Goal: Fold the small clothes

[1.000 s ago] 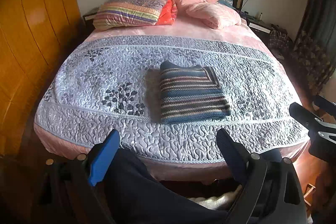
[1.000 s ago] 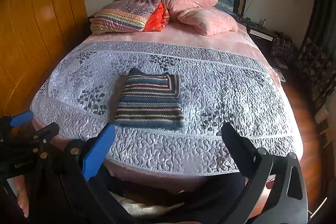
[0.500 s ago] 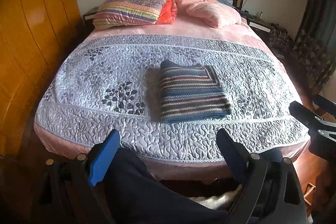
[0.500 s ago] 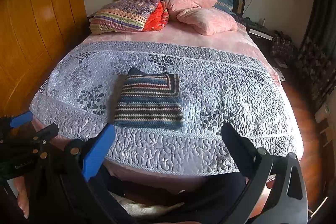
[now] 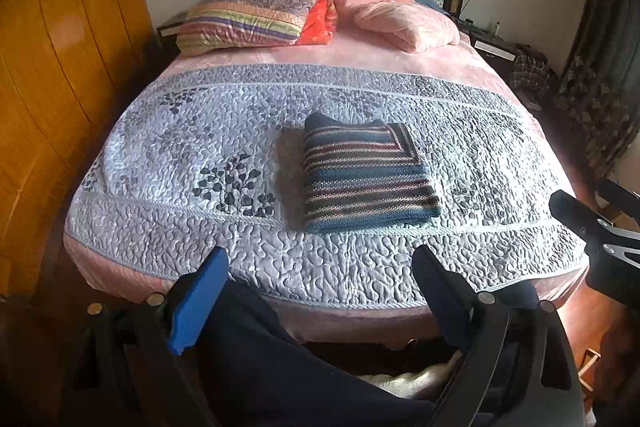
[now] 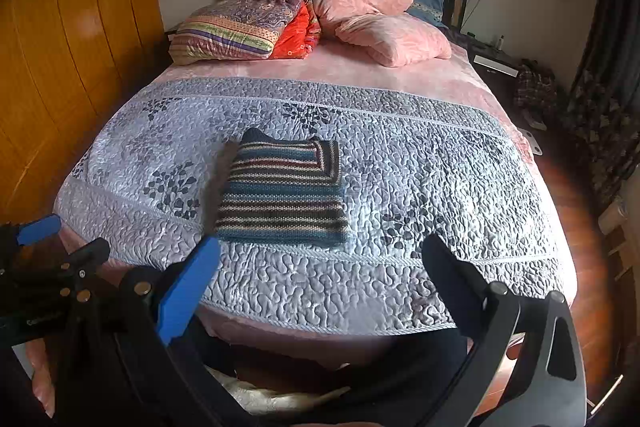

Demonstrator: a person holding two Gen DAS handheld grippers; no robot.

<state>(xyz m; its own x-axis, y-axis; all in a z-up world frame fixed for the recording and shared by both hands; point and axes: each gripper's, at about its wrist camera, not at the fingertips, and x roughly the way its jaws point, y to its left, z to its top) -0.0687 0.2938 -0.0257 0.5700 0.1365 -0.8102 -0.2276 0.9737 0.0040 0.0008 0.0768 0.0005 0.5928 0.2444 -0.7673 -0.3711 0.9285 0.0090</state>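
Striped knitwear (image 5: 366,179) lay folded in a neat rectangle on the grey quilted bedspread (image 5: 168,147), near the foot of the bed and well apart from the pillows (image 5: 248,15). Left tool (image 5: 316,291) and right tool (image 6: 320,283) both hung off the bed's foot edge, jaws spread wide, holding nothing.

Black grippers, 1 blue finger each

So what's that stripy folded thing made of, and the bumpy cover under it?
The striped sweater looks like knitted wool or yarn: its rows of little stitches show. The bedspread seems to be shiny quilted fabric, maybe satin, puffy between stitched squiggles.
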